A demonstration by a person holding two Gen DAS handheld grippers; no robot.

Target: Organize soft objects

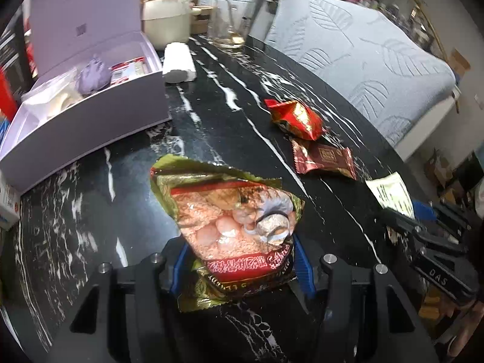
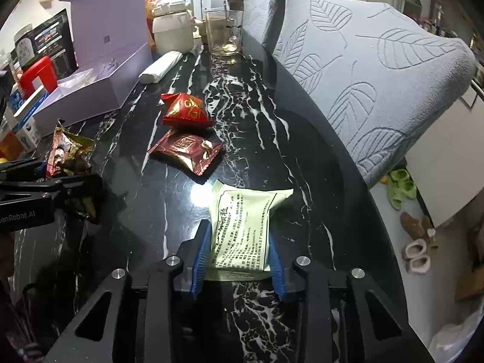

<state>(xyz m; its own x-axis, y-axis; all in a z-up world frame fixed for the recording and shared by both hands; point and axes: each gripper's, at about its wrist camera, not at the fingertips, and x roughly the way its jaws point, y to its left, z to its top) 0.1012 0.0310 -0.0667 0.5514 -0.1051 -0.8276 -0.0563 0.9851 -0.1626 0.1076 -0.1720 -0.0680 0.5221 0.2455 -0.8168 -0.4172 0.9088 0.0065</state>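
My left gripper (image 1: pixel 239 251) is shut on a green-and-gold snack packet (image 1: pixel 230 211), which sticks up crumpled between its blue pads over the black marble table (image 1: pixel 217 96). The right wrist view shows that same packet (image 2: pixel 65 148) at the left edge. My right gripper (image 2: pixel 239 242) is shut on a pale green packet (image 2: pixel 245 220) lying flat on the table, with a blue pad pressed against each side. A red packet (image 2: pixel 186 110) and a dark red packet (image 2: pixel 187 151) lie loose ahead of it. An open lilac box (image 1: pixel 90 115) stands at the left with a purple soft thing (image 1: pixel 92 74) inside.
A white roll (image 1: pixel 178 62) lies beside the box. Behind it stand a cream pot (image 1: pixel 166 15) and a glass mug (image 1: pixel 230 24). Grey leaf-patterned chair backs (image 2: pixel 378 90) line the table's right edge. Boxes and jars (image 2: pixel 36 60) crowd the far left.
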